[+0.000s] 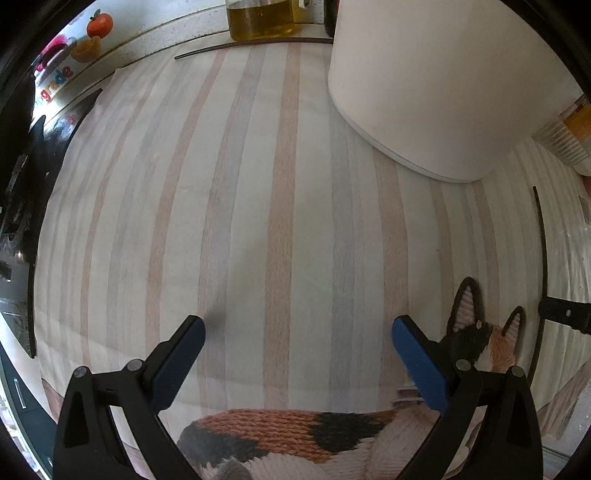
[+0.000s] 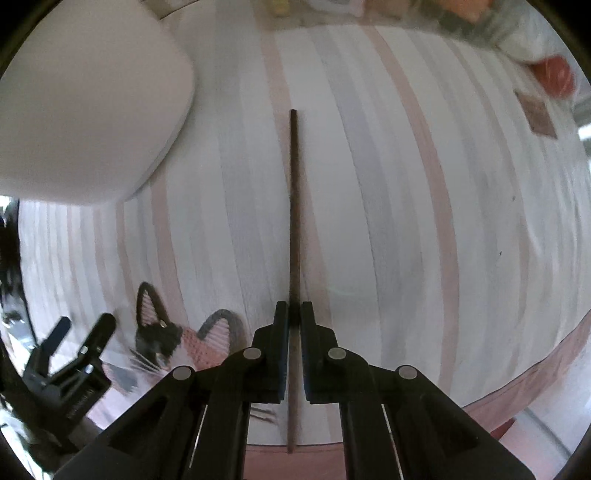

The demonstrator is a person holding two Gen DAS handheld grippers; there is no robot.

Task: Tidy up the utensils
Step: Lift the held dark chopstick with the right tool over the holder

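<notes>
My right gripper (image 2: 294, 314) is shut on a thin dark chopstick (image 2: 294, 206) that runs straight ahead over the striped cloth; it also shows at the right of the left wrist view (image 1: 542, 236). A second dark chopstick (image 1: 251, 45) lies along the cloth's far edge. My left gripper (image 1: 297, 328) is open and empty above the cloth, and appears at the lower left of the right wrist view (image 2: 83, 328). A large white container (image 1: 436, 81) stands at the far right of the cloth, and at upper left in the right wrist view (image 2: 85, 110).
The striped cloth (image 1: 258, 184) has a knitted cat figure (image 1: 288, 432) at its near edge. A bottle of yellow oil (image 1: 258, 18) and colourful fruit packaging (image 1: 74, 55) stand at the back. Blurred packages (image 2: 517, 40) lie at the far right.
</notes>
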